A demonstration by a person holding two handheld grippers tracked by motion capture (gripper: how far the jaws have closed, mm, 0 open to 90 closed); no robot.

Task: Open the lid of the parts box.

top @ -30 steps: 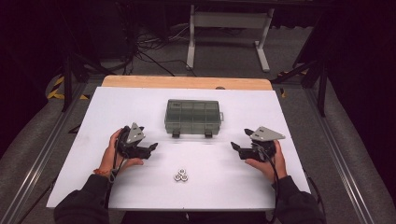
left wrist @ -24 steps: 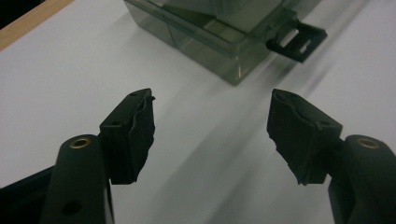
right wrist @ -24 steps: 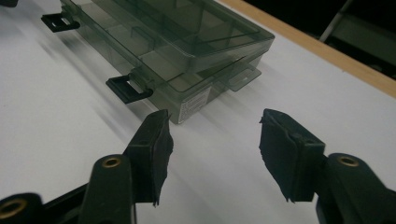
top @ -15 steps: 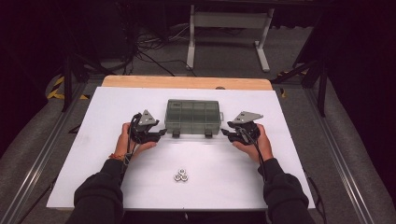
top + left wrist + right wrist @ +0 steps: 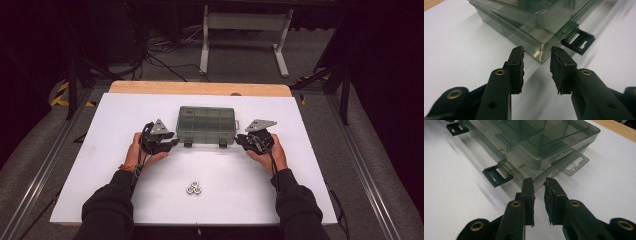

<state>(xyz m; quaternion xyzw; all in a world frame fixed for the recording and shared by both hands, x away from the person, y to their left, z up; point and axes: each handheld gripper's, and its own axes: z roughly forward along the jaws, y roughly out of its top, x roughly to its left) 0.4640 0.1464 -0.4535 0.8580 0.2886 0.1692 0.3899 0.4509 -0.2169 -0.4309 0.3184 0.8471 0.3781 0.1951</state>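
A smoky clear compartment box (image 5: 206, 125) with its lid down lies at the table's middle, two black latches (image 5: 188, 143) on its near side. My left gripper (image 5: 173, 144) sits at the box's near left corner. In the left gripper view the box (image 5: 536, 25) has its corner just ahead of the left gripper (image 5: 536, 51), which is open and holds nothing. My right gripper (image 5: 240, 139) sits at the near right corner. In the right gripper view the right gripper (image 5: 538, 181) is narrowly open, its tips at the box (image 5: 536, 140) corner, beside a latch (image 5: 497, 176).
Three small metal nuts (image 5: 194, 188) lie clustered on the white table (image 5: 300, 165) near the front edge, between the person's forearms. A wooden strip (image 5: 200, 88) runs along the far edge. A hang tab (image 5: 574, 166) juts from the box's side.
Both grippers have moved forward and inward from the table's sides, and now stand at the box's two near corners. The box and the nuts have stayed put.
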